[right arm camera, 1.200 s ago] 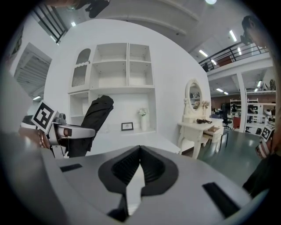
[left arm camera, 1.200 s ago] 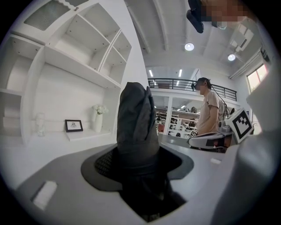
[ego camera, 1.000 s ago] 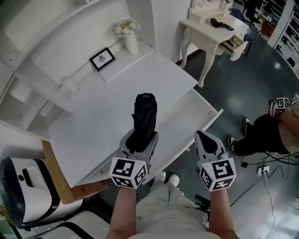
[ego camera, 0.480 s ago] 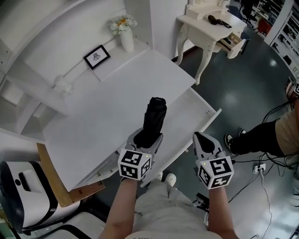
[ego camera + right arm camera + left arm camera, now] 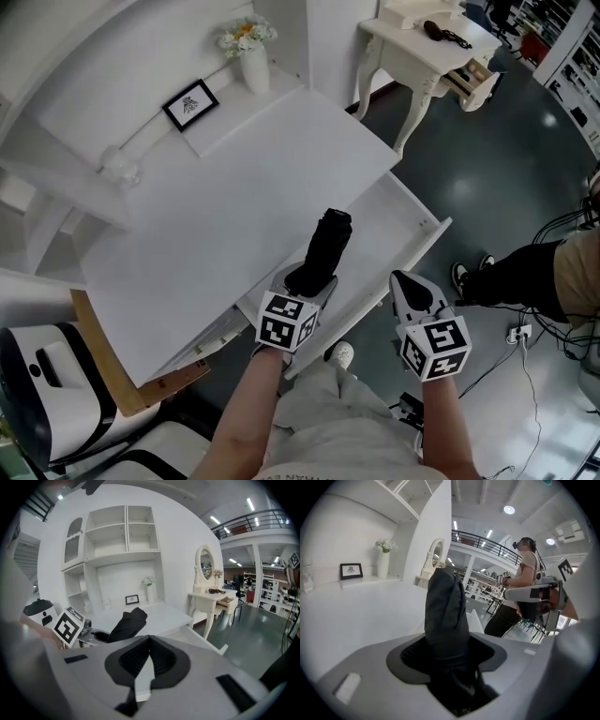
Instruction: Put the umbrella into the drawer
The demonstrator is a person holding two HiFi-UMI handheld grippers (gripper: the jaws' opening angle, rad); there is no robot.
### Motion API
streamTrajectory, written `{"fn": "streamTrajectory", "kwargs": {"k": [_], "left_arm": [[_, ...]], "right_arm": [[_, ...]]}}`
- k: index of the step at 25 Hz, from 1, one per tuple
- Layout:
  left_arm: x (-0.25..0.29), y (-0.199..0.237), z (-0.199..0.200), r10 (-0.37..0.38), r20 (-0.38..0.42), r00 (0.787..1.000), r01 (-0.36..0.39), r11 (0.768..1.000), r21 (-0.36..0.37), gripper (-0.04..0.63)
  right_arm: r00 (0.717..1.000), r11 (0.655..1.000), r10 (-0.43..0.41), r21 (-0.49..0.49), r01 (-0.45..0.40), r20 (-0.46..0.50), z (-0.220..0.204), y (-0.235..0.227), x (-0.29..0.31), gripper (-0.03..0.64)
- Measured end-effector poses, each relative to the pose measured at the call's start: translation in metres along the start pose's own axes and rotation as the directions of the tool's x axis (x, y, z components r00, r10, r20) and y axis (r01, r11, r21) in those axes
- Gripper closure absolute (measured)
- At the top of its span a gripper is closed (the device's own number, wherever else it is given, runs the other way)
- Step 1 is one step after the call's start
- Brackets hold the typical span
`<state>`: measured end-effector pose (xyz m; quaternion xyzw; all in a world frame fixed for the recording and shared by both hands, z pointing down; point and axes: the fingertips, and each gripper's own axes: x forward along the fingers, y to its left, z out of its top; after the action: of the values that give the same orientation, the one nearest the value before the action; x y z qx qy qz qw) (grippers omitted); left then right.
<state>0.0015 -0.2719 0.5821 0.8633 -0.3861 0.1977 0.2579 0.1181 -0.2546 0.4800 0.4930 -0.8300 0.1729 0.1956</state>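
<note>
Clamping the black folded fabric umbrella (image 5: 327,248) by its lower end, the left claw (image 5: 309,281) has its jaws part-way apart, pads pressed on both sides (the umbrella's far end juts up and away). It hangs over the open white drawer (image 5: 398,230) at the front edge of the white bench (image 5: 216,206). Beside it, the right claw (image 5: 413,289) is empty, jaws together.

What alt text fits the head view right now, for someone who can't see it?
Seen from above, the left gripper grips a folded black umbrella above the open white drawer at the front of a white desk. The right gripper hangs beside it, shut and empty.
</note>
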Motion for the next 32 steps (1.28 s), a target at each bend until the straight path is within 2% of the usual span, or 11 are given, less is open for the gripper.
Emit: {"fn": "streamTrajectory", "kwargs": {"k": [9,16,20,23,27,32], "left_arm": [[0.025,0.011,-0.042,-0.03,-0.142,0.989,0.023,0.998,-0.055,0.337],[0.04,0.012,-0.07,-0.044,-0.253,0.966,0.027,0.997,-0.072,0.337],[0.048,0.016,-0.087,-0.049,-0.325,0.944,0.023,0.996,-0.084,0.337],[0.05,0.022,-0.099,-0.041,-0.371,0.928,0.006,0.996,-0.094,0.337],[0.053,0.032,-0.105,-0.03,-0.388,0.921,-0.02,0.992,-0.125,0.337],[0.056,0.05,-0.111,0.034,-0.412,0.91,-0.094,0.988,-0.126,0.337]], "right_arm": [[0.998,0.999,0.029,-0.023,-0.03,-0.047,-0.01,0.013,0.015,0.61],[0.996,1.0,0.024,-0.004,-0.024,-0.085,-0.025,0.013,0.016,0.611],[0.995,1.0,0.018,0.0,-0.019,-0.099,-0.031,0.011,0.017,0.611],[0.994,1.0,0.019,0.003,-0.019,-0.111,-0.035,0.012,0.017,0.611],[0.992,1.0,0.027,0.002,-0.027,-0.126,-0.038,0.013,0.02,0.611],[0.989,0.999,0.036,0.004,-0.036,-0.14,-0.041,0.016,0.026,0.611]]}}
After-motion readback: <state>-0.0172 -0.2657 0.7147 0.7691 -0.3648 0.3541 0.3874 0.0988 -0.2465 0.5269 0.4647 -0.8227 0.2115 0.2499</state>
